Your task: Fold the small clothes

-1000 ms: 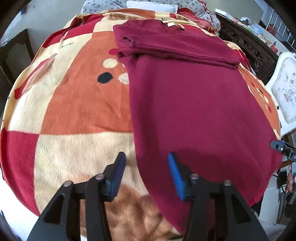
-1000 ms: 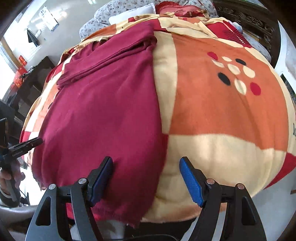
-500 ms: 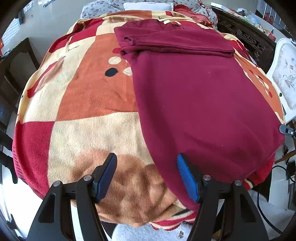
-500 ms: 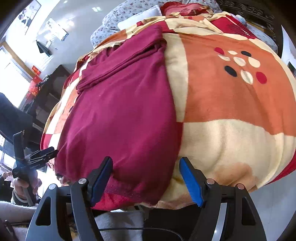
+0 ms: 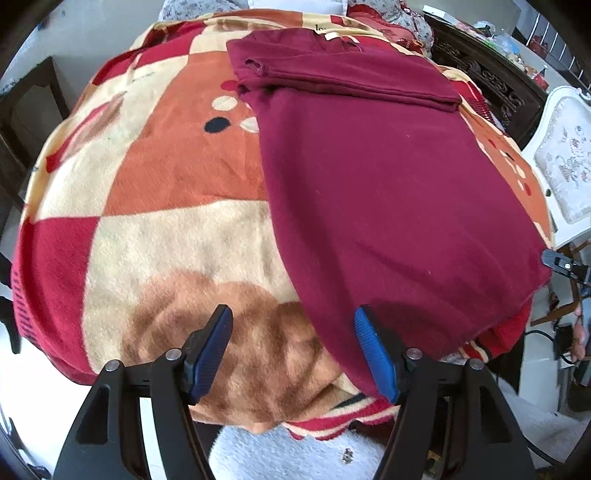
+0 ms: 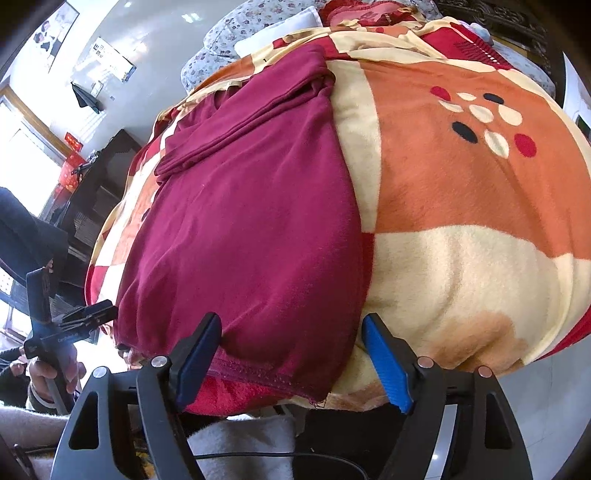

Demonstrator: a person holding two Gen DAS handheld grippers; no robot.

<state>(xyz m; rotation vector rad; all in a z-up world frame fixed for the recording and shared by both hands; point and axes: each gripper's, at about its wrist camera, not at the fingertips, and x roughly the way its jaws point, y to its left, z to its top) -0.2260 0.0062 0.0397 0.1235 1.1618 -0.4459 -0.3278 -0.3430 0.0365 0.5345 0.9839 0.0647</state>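
A maroon garment (image 5: 388,184) lies flat on a patterned blanket (image 5: 166,177), its far end folded over in a band (image 5: 343,74). Its near hem hangs at the blanket's front edge. My left gripper (image 5: 291,347) is open and empty, just in front of the garment's near left corner. The garment also shows in the right wrist view (image 6: 251,221), with its stitched hem (image 6: 258,376) at the edge. My right gripper (image 6: 291,358) is open and empty, its jaws either side of the near right corner of the hem, not touching it.
The blanket (image 6: 461,184) covers a bed with pillows (image 6: 277,33) at the far end. Dark carved furniture (image 5: 491,77) and a white chair (image 5: 565,166) stand to the right. The other gripper (image 6: 66,325) and the hand holding it show at the left of the right wrist view.
Both grippers have drawn back and down toward the near edge of the bed. The garment's hem and the blanket's front edge have come into view. Both jaws stay open.
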